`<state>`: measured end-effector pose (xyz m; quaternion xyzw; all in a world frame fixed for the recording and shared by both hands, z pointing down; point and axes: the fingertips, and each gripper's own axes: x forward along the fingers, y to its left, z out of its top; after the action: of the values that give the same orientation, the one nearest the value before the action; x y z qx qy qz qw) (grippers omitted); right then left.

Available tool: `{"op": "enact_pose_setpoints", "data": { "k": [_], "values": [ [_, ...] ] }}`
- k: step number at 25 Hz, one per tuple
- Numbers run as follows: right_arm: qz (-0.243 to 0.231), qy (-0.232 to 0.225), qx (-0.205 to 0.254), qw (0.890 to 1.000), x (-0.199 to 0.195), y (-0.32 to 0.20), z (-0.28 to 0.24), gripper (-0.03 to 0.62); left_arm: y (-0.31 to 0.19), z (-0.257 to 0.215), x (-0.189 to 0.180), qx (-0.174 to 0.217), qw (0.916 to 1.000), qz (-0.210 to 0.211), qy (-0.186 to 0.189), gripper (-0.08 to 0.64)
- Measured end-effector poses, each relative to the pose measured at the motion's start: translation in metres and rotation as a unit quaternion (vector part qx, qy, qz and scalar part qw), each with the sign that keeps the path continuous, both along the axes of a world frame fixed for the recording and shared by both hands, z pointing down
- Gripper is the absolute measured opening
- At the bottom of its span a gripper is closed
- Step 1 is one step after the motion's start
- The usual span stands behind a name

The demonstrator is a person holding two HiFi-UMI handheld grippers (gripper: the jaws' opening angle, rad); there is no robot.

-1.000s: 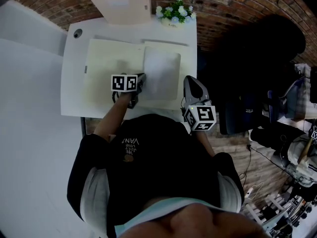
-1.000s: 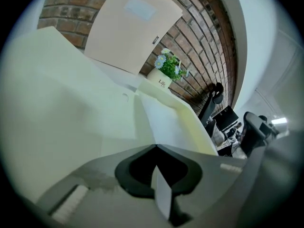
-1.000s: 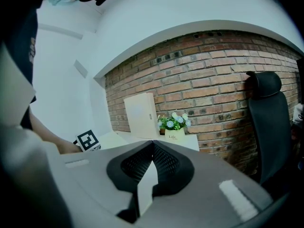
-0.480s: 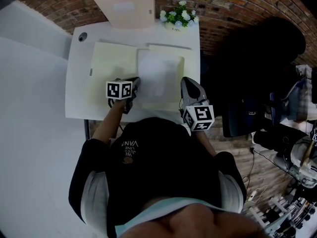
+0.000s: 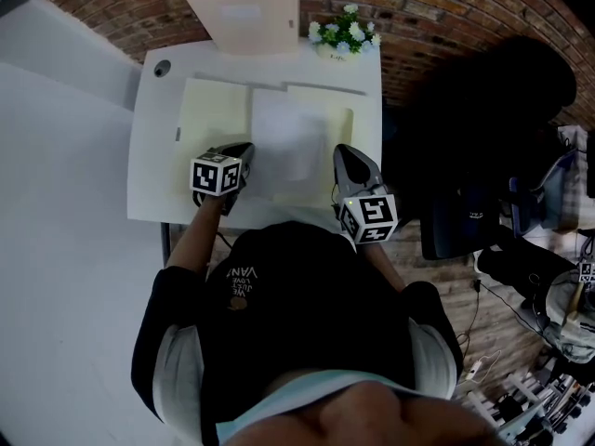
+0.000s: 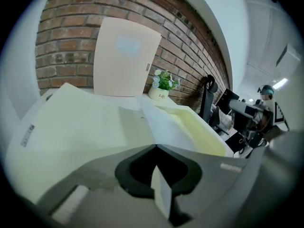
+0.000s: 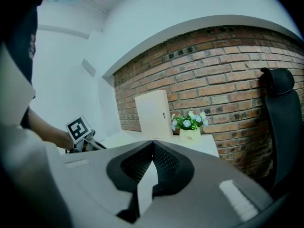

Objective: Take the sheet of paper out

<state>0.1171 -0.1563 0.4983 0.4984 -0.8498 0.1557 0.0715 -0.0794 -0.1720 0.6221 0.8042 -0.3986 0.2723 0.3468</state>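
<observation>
Faced a red brick wall (image 5: pixel 437 7) over a white table (image 5: pixel 149 156); found an open pale-yellow card folder (image 5: pixel 209 110) spread across it; saw the white sheet of paper (image 5: pixel 290 137) at centre frame on the folder, long axis running up the frame, near corner tapering down-left into the left gripper (image 5: pixel 244 149); read those jaws as pressed together on that corner; judged any further draw as down-left; noted the right gripper (image 5: pixel 340 150) just right of the sheet, jaws together, empty.
</observation>
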Motion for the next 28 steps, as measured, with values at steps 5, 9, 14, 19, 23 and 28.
{"op": "enact_pose_setpoints", "data": {
  "k": [5, 9, 14, 19, 23, 28],
  "values": [
    [-0.01, -0.003, 0.002, 1.0, -0.011, -0.001, -0.001, -0.002, -0.002, -0.02, -0.009, 0.036, 0.9988, 0.02, -0.028, 0.002],
    [-0.014, -0.005, 0.003, 1.0, -0.016, -0.002, -0.002, -0.002, -0.004, -0.037, -0.014, 0.061, 0.9969, 0.033, -0.039, 0.002],
    [-0.02, -0.007, 0.005, 1.0, -0.022, -0.002, -0.003, -0.001, -0.004, -0.059, -0.017, 0.093, 0.9922, 0.057, -0.059, 0.002],
    [-0.024, -0.007, 0.007, 1.0, -0.027, -0.003, -0.003, -0.002, -0.003, -0.081, -0.019, 0.135, 0.9831, 0.085, -0.09, 0.002],
    [-0.027, -0.009, 0.009, 1.0, -0.03, -0.004, -0.005, -0.002, 0.0, -0.104, -0.017, 0.162, 0.9756, 0.104, -0.105, 0.002],
    [-0.032, -0.017, 0.012, 0.999, -0.037, -0.008, -0.005, -0.002, 0.001, -0.135, -0.019, 0.207, 0.9644, 0.115, -0.118, 0.002]
  ]
}}
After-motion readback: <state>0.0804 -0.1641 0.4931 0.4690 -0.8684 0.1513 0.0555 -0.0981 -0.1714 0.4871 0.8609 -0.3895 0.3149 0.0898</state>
